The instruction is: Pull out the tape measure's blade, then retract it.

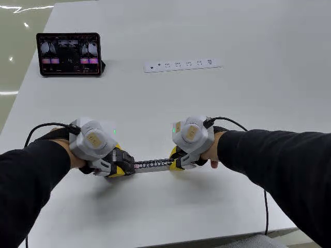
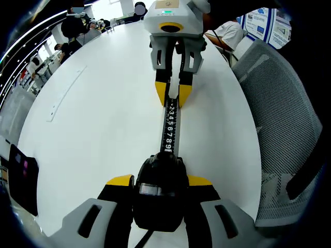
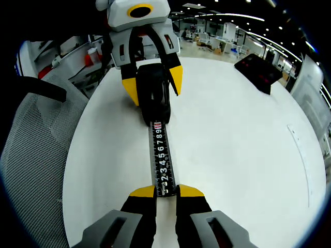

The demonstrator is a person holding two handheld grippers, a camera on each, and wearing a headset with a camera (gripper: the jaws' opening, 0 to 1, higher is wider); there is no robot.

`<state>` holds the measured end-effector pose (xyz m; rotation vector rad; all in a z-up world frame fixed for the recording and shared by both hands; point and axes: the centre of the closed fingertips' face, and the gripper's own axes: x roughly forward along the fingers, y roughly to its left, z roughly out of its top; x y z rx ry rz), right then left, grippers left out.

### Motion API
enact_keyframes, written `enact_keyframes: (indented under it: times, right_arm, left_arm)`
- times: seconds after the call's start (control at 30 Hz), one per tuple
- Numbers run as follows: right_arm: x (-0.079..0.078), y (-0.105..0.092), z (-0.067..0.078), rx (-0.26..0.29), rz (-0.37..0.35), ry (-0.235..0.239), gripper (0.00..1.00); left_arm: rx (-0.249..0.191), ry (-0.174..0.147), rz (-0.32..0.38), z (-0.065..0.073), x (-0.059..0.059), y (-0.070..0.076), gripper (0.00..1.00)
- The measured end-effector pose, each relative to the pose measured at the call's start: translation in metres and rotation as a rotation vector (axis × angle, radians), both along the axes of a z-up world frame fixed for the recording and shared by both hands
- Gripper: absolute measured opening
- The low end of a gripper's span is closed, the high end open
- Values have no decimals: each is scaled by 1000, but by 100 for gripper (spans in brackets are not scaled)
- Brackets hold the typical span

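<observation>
White table (image 1: 207, 103): large plain worktop, the surface for everything listed.
Mesh chair (image 2: 279, 129): pale grey, off the table's near edge.
Tablet (image 1: 69, 53): propped at ten o'clock on the table, screen lit, well apart from the work.
Power strip (image 1: 182, 65): white, flat at twelve o'clock, well apart.
Left gripper (image 1: 120, 166): mine, at seven o'clock, clenched around the black body of the tape measure (image 2: 160, 188), which rests low on the table near the front edge.
Right gripper (image 1: 177, 163): mine, at six o'clock, yellow tips pinched on the free end of the blade (image 3: 161, 163).
Blade: short stretch drawn out, numbers up, running straight between my two grippers just over the table.

Hazards, as I judge them:
- The thin end could slip from my right pinch; the spring would then whip it back into the body.
- The smooth, rounded body could twist in my left clamp if I pull off-line.
- The blade could buckle or kink if my hands drift out of line.
- A fast return could slam the hook against the mouth.
</observation>
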<state>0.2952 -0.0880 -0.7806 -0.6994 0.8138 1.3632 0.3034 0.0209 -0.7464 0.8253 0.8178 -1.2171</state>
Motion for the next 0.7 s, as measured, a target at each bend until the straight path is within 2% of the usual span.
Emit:
enact_keyframes:
  times: [0.7]
  right_arm:
    - [1, -11, 0, -1, -11, 5, 10]
  left_arm:
    - [1, 0, 1, -1, 2, 0, 33]
